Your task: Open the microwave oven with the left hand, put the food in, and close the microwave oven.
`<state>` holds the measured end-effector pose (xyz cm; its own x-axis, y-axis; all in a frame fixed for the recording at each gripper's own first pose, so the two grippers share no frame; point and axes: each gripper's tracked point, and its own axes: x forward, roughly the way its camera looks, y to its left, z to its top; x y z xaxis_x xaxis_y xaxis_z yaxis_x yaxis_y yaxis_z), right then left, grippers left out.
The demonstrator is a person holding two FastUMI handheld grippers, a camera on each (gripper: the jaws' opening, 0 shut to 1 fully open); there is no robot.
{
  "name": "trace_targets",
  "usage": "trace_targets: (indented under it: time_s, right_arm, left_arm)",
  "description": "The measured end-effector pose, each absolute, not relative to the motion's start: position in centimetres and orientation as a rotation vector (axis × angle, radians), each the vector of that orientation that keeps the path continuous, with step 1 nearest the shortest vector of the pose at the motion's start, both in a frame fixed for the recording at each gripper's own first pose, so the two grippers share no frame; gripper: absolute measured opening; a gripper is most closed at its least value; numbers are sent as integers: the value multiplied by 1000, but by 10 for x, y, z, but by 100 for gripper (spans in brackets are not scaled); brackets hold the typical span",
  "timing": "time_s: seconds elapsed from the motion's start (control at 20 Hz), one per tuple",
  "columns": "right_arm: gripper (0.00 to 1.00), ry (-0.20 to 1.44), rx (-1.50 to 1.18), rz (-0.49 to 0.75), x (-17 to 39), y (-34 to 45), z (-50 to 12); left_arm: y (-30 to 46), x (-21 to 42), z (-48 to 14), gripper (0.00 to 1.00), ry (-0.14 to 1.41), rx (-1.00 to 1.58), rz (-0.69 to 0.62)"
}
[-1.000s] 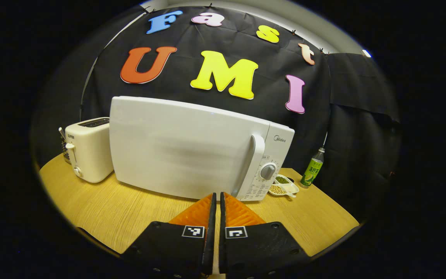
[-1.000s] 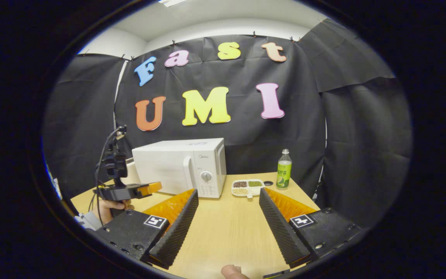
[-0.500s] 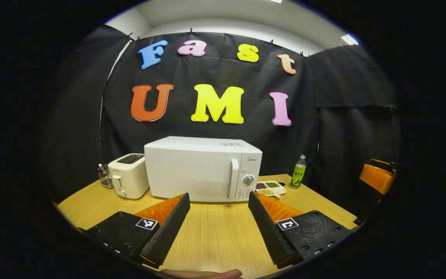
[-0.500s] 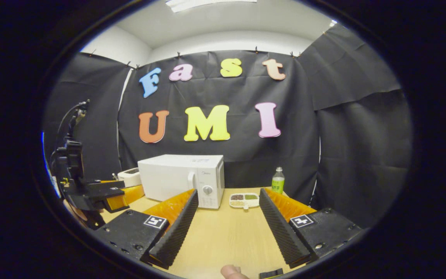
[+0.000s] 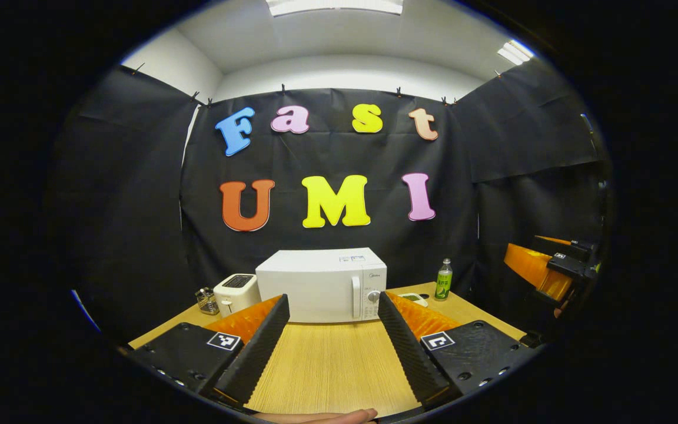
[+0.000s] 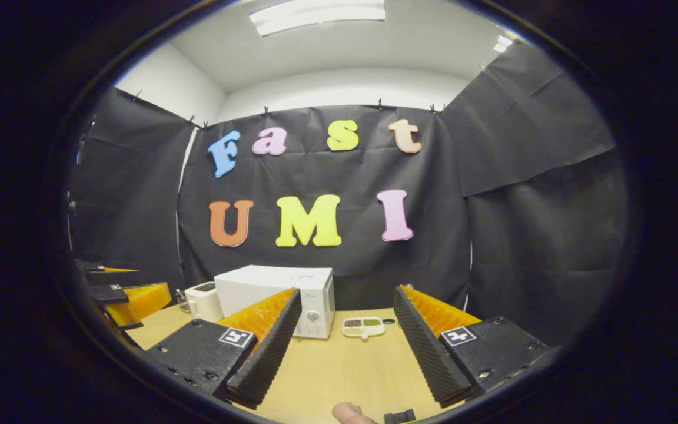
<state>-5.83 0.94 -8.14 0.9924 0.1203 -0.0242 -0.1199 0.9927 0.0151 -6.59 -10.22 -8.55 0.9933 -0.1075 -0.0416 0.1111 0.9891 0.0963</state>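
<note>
Fingers spread wide on both my grippers, holding nothing.

My left gripper (image 5: 333,306) and right gripper (image 6: 345,297) hang over the wooden table (image 5: 330,371), well short of the white microwave (image 5: 320,285), its door closed; the food tray (image 6: 363,327) lies just right of it, beside a green bottle (image 5: 444,280).

Wood-grain table (image 5: 327,365); smooth, glossy white microwave (image 5: 309,285).
</note>
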Motion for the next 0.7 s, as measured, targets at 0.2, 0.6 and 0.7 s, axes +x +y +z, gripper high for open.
trace_targets:
  time_s: [0.2,0.6,0.7]
  right_arm:
    - [100,41,52,120,-71,7,-90]
    - [91,-20,58,167,-90,18,-67]
    - [91,-25,56,166,-93,16,-65]
  left_arm:
    - [-94,-92,-87,84,26,73,-107]
    - [-89,-108,-71,95,-22,81,-119]
    - [-90,-110,-73,95,-16,76,-128]
